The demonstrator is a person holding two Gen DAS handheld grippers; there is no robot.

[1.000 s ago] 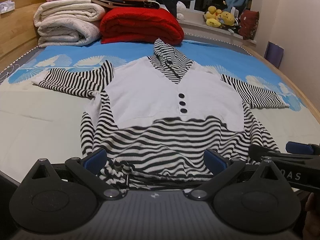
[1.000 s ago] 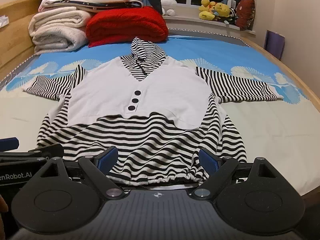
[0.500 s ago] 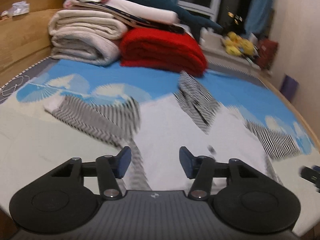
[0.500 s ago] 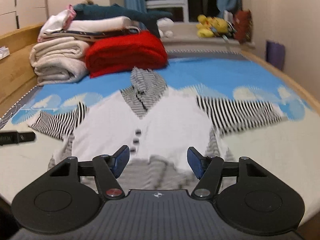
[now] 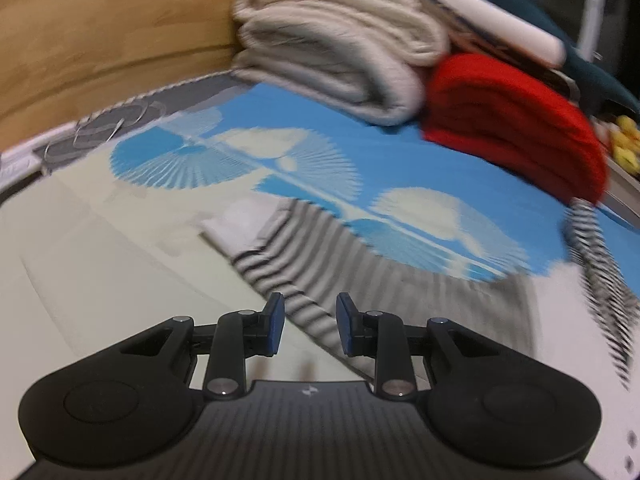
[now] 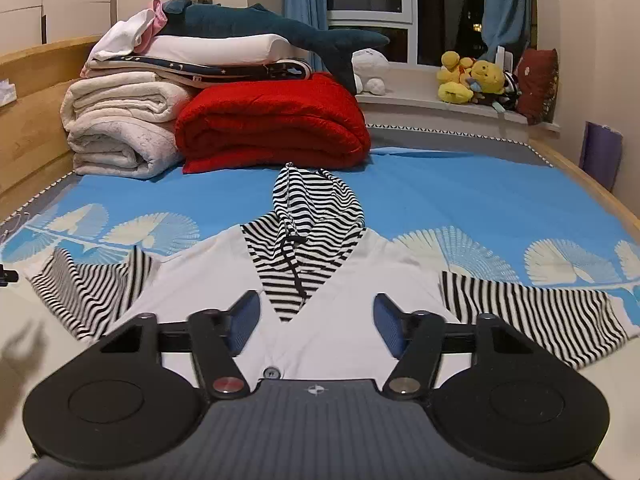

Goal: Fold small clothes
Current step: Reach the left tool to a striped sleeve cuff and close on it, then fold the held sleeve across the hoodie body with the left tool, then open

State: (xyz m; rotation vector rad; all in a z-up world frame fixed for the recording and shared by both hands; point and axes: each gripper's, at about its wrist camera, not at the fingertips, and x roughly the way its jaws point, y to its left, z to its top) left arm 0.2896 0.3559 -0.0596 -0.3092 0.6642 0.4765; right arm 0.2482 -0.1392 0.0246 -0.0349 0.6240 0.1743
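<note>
Striped-and-white hooded top (image 6: 320,280) spread flat on bed (image 6: 460,184), hood toward upper middle of right wrist view, sleeves out to both sides. Left view now filled by one striped sleeve (image 5: 304,264), lower middle, blurred; a second ago framed the hem instead. Left claw (image 5: 310,328) just narrowed to a small gap, sleeve edge beyond the pads, nothing gripped. Right claw (image 6: 316,322) also closing, half open, empty, over white chest panel. Likely step: sleeve fold-in about to begin. Folded red blanket (image 6: 272,124) behind, well apart.
</note>
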